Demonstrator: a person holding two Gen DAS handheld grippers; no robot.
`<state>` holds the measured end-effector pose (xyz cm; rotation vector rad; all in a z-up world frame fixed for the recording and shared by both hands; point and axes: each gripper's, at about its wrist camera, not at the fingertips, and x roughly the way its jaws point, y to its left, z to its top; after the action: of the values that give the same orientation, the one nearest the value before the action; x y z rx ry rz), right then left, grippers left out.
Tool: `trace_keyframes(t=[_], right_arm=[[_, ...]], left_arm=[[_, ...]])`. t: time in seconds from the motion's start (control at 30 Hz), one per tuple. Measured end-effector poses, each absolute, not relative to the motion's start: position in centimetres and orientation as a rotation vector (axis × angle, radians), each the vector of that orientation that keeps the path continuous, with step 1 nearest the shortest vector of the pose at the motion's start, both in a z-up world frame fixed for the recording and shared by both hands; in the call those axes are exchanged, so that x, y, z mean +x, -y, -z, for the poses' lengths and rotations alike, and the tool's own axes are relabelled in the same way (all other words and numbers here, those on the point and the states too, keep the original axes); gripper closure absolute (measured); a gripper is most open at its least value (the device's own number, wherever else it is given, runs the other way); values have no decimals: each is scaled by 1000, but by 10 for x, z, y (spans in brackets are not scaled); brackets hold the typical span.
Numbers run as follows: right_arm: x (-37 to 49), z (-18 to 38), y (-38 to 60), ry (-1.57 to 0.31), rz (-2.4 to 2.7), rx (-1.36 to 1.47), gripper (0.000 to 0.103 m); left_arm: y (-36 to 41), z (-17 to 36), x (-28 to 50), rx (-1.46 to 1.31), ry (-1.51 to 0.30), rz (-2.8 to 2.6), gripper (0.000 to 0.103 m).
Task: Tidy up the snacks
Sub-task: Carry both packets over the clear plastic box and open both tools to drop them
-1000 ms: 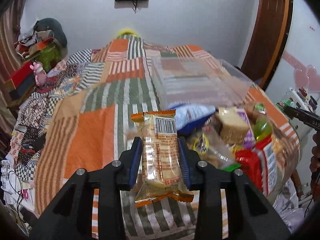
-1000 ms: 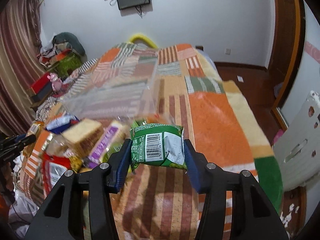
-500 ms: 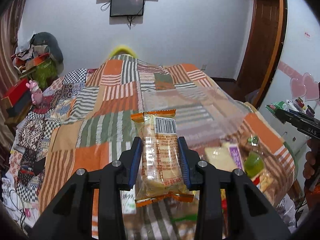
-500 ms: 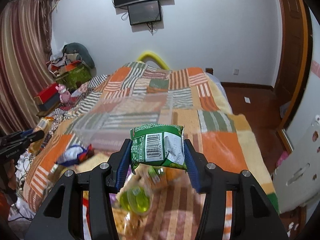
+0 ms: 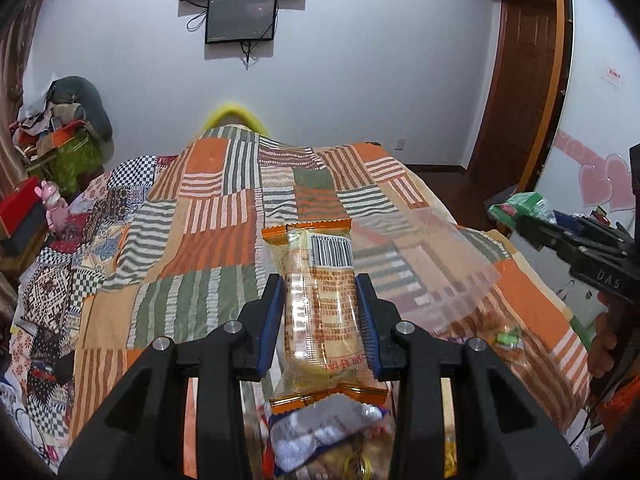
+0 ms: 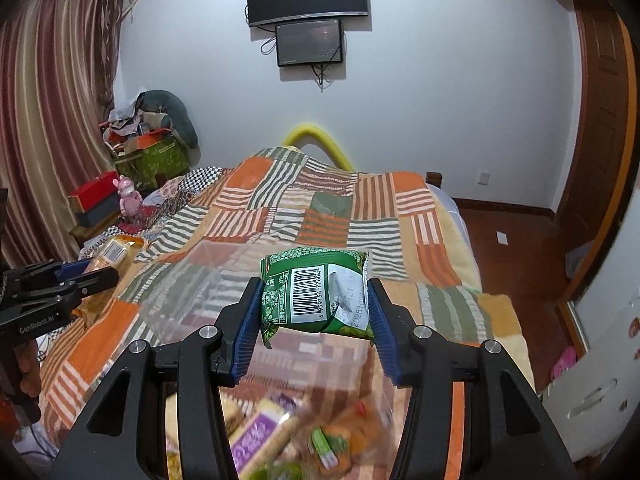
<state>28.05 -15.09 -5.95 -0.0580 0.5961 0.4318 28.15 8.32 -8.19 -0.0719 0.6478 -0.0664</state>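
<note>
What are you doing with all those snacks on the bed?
Someone is sorting snacks with a gripper in each hand. The left gripper clamps an orange-edged cake packet, and the right gripper clamps a green snack bag. Both are held up over the patchwork blanket, above a clear plastic bin and a snack pile.

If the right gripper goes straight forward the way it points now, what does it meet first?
Probably the clear plastic container on the patchwork bedspread, just ahead of the right gripper and its green snack packet; depth is uncertain.
</note>
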Motion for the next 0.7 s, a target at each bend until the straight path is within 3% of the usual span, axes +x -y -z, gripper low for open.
trace_keyframes(t=[0.7], right_arm=[[342,113,124,-836,-464,-136,55]], left_arm=[[-70,145,368,-36,-819,66,67]])
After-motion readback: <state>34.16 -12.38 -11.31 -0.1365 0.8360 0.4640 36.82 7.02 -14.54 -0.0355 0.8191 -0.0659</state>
